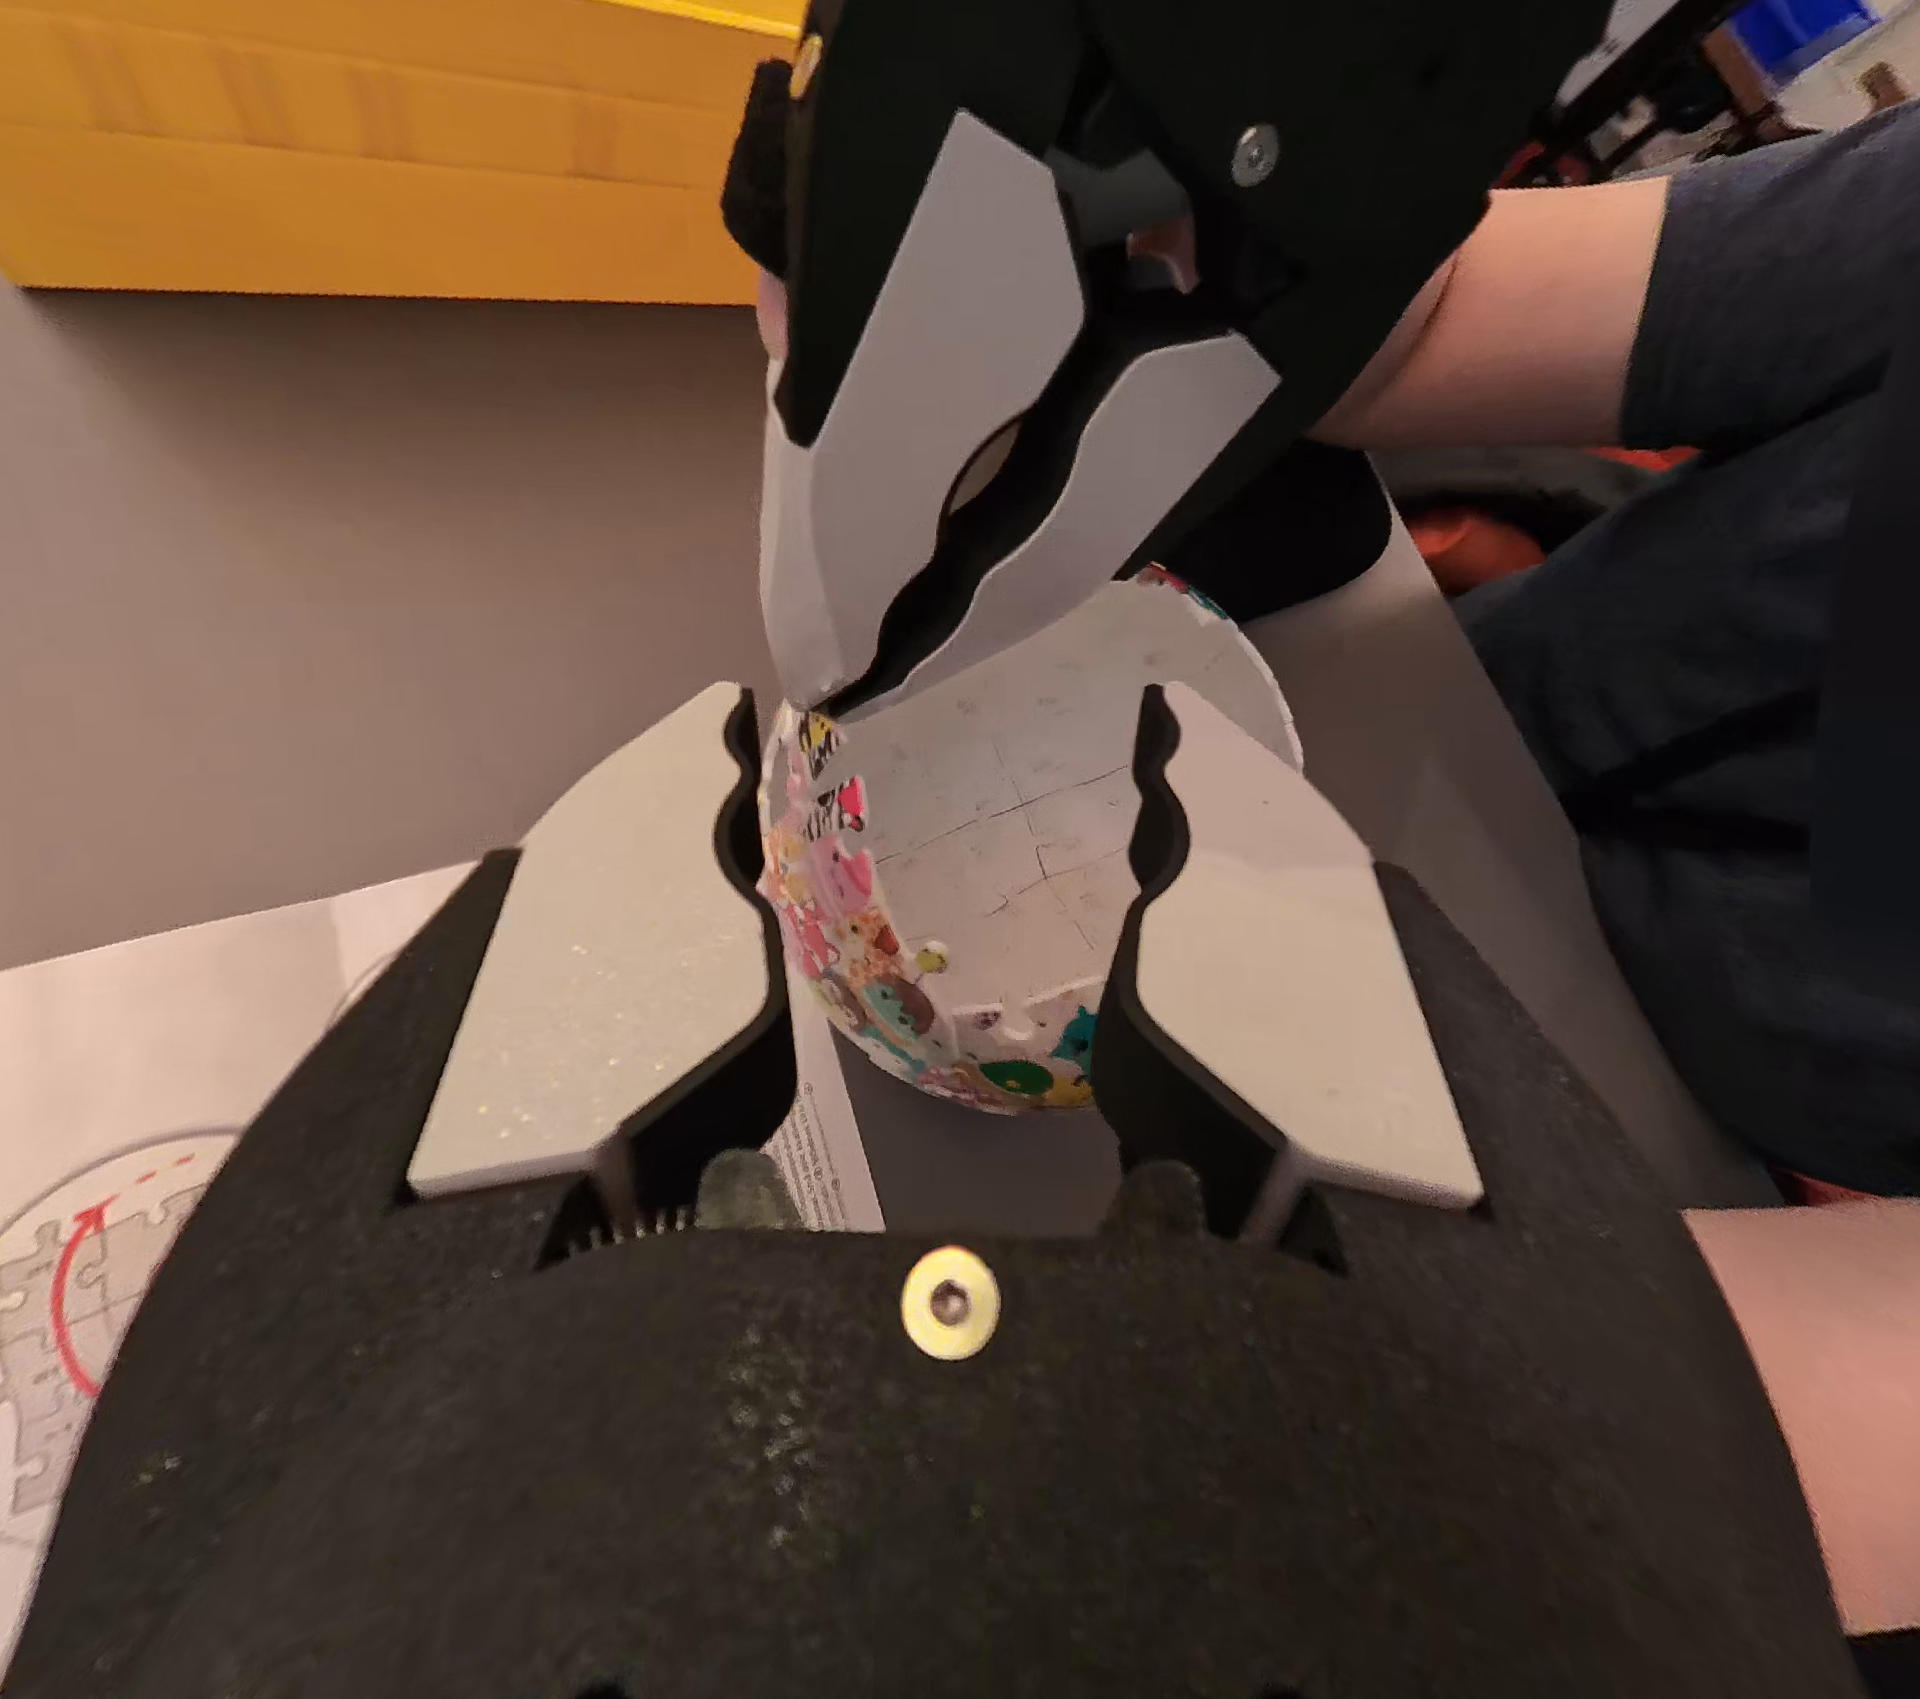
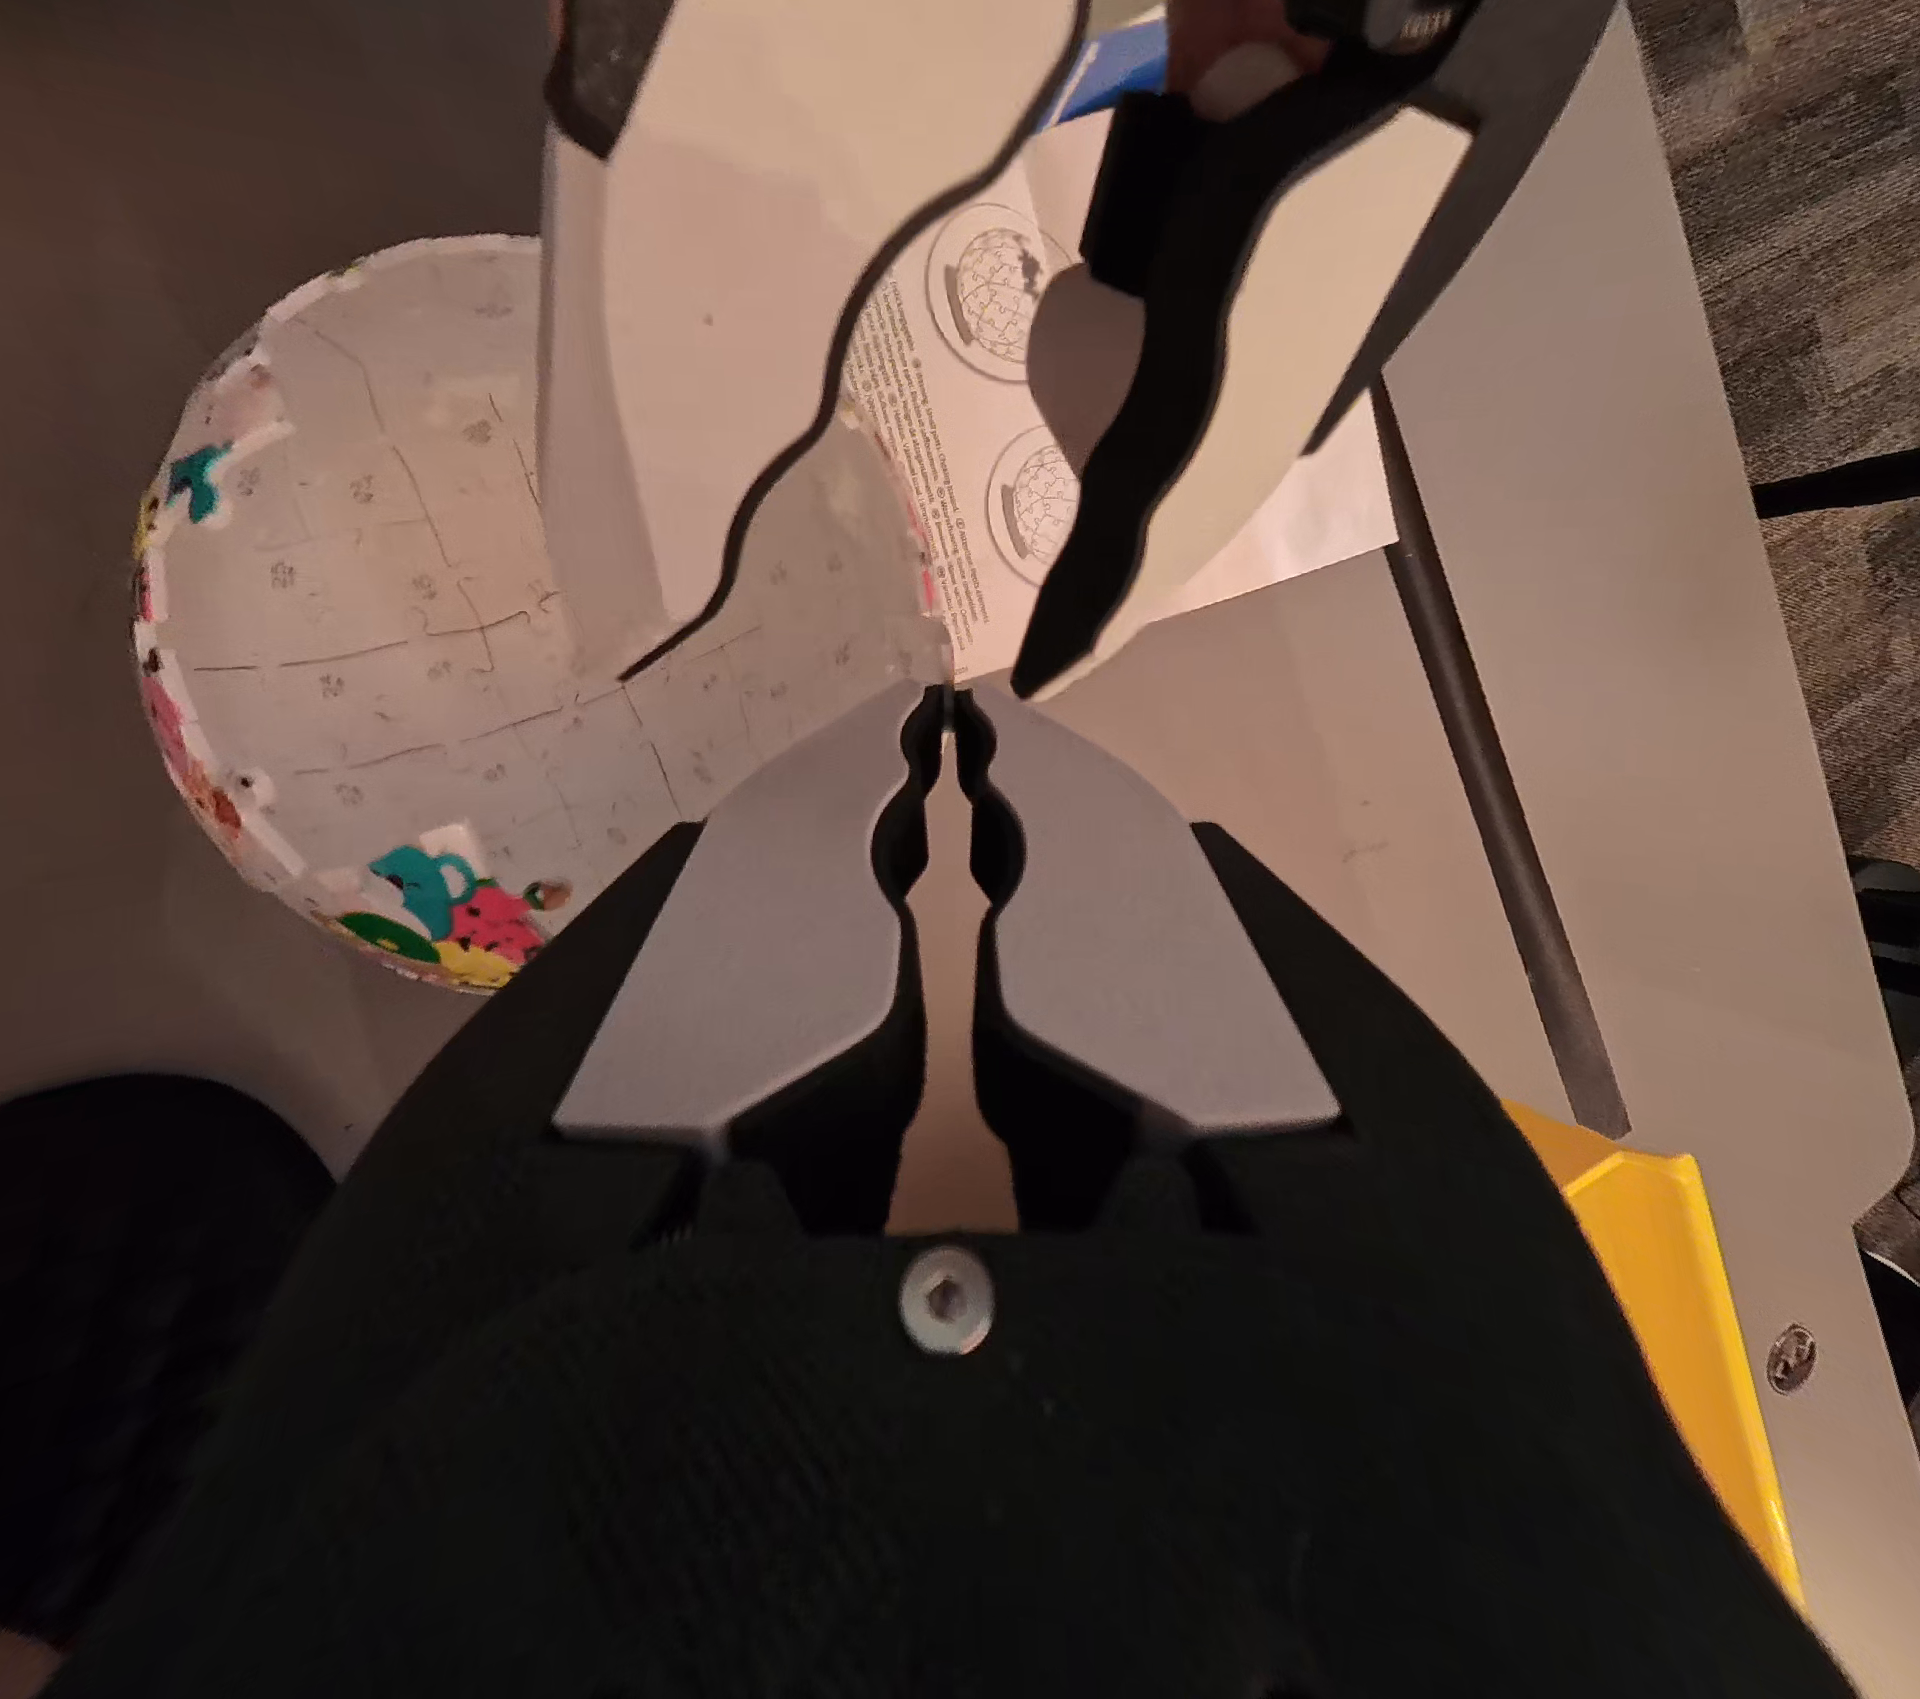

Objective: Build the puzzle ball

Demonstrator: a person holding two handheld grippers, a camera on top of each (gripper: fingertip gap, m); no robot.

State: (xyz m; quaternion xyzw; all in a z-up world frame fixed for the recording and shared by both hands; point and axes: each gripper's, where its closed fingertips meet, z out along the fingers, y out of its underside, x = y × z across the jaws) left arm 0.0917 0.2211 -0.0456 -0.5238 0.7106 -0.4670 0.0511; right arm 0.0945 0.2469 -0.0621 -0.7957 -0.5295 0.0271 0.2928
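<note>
Grey table (image 1: 312, 610), one half-built puzzle ball (image 1: 1039, 839): left tongs (image 1: 945, 828) wide around it, right tongs (image 2: 948, 704) pinching its rim.

Puzzle ball (image 1: 997, 870) beside instruction sheet (image 1: 187, 1026)

The puzzle ball (image 1: 997, 880) is a half-built open shell. Its inside is white; its outside bears colourful cartoon prints. It rests tilted on the grey table (image 1: 312, 610).

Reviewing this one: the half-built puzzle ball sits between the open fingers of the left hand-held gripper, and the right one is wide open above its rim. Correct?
Not quite. The right hand-held gripper is shut, pinching the rim of the puzzle ball, as the left wrist view shows. The left hand-held gripper is open around the ball.
</note>
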